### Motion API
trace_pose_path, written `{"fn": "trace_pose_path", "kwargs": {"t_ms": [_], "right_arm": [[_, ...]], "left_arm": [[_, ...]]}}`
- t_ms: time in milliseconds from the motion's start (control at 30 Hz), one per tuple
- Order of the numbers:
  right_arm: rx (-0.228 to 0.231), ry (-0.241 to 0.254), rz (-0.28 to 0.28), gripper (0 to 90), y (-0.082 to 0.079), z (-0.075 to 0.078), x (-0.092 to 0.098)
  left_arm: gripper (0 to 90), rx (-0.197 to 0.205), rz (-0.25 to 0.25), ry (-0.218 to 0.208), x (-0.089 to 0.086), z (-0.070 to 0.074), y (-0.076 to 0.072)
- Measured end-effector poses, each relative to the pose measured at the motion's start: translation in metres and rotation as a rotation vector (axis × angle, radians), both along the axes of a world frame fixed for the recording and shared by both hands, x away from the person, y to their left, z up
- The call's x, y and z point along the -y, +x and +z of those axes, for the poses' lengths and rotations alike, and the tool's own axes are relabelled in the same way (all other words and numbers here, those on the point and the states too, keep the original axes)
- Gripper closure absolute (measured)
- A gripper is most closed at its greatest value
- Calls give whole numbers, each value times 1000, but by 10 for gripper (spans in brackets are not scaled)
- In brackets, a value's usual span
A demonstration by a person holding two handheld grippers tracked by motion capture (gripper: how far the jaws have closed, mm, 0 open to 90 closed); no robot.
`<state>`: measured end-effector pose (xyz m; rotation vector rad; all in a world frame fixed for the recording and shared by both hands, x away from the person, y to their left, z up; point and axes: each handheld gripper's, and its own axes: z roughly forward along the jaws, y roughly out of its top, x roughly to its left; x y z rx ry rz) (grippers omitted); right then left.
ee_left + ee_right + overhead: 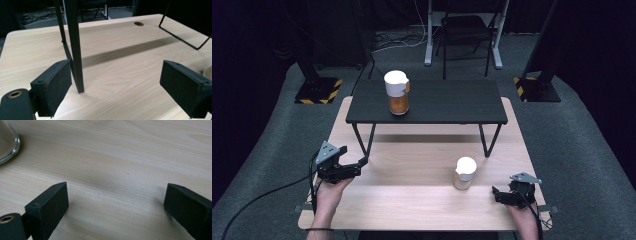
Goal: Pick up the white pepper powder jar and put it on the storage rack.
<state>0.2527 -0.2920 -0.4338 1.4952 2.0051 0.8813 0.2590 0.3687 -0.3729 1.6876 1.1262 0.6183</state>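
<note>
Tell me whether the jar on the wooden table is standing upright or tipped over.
Upright. The small jar stands on its base on the wooden table, white cap on top, near the right gripper.

In the right gripper view, a glass jar (7, 142) was cut off by the left and top edges, so just its curved base showed. In the left gripper view, a pale rim (208, 72) at the right edge was cropped too far to identify, and the rack leg (75, 45) ran out past the top edge. In the high view, the person's forearms were cut by the bottom edge, and the label on the far jar (397, 92) was too small to read.
</note>
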Motion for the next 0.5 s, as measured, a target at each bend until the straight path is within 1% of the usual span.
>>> {"fn": "trace_pose_path", "kwargs": {"t_ms": [367, 467, 500], "right_arm": [[0, 0, -5, 48, -1, 0, 0], [0, 0, -5, 48, -1, 0, 0], [0, 0, -5, 48, -1, 0, 0]], "left_arm": [[98, -31, 10, -5, -6, -24, -4], [98, -39, 19, -14, -8, -31, -6], [98, -44, 19, -10, -9, -32, -5]]}}
